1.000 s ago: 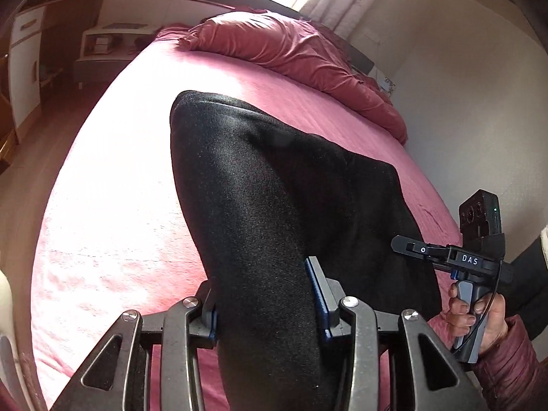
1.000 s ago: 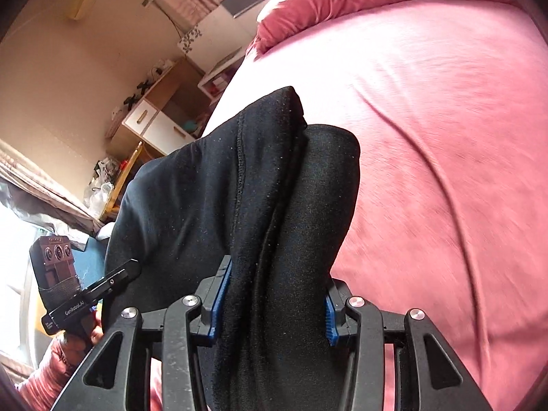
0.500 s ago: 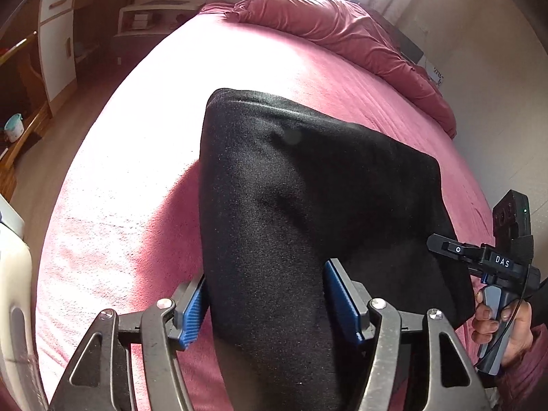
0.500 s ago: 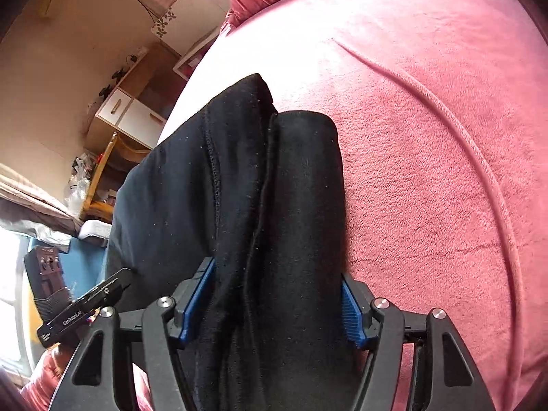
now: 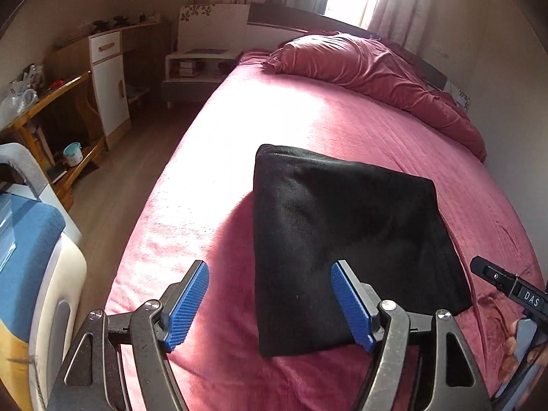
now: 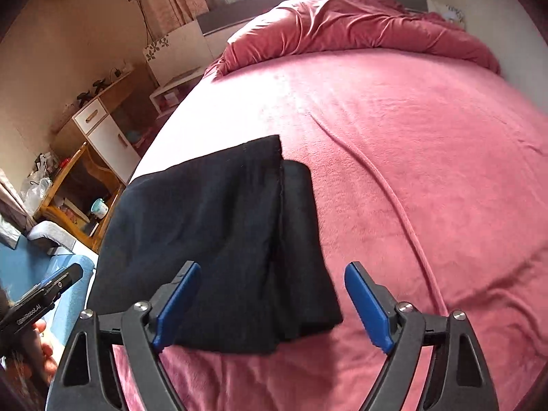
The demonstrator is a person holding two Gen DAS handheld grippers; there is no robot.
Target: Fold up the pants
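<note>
Black pants lie folded in a flat packet on the pink bed. My left gripper hovers over the packet's near left corner. Its jaws are opening and its blue pads stand clear of the cloth. In the right wrist view the same pants show their stacked folded edges on the right side. My right gripper sits above the near right end, jaws opening, pads apart from the fabric. Each view catches the other gripper at its edge, held in a hand.
A crumpled pink duvet lies at the head of the bed. To the left stand a white nightstand, a white and wood cabinet and a wooden shelf. A blue cushioned seat is near left.
Both grippers let go of the pants and drew back toward me as their jaws widened. The pants, held up before, now lie flat on the bed.
</note>
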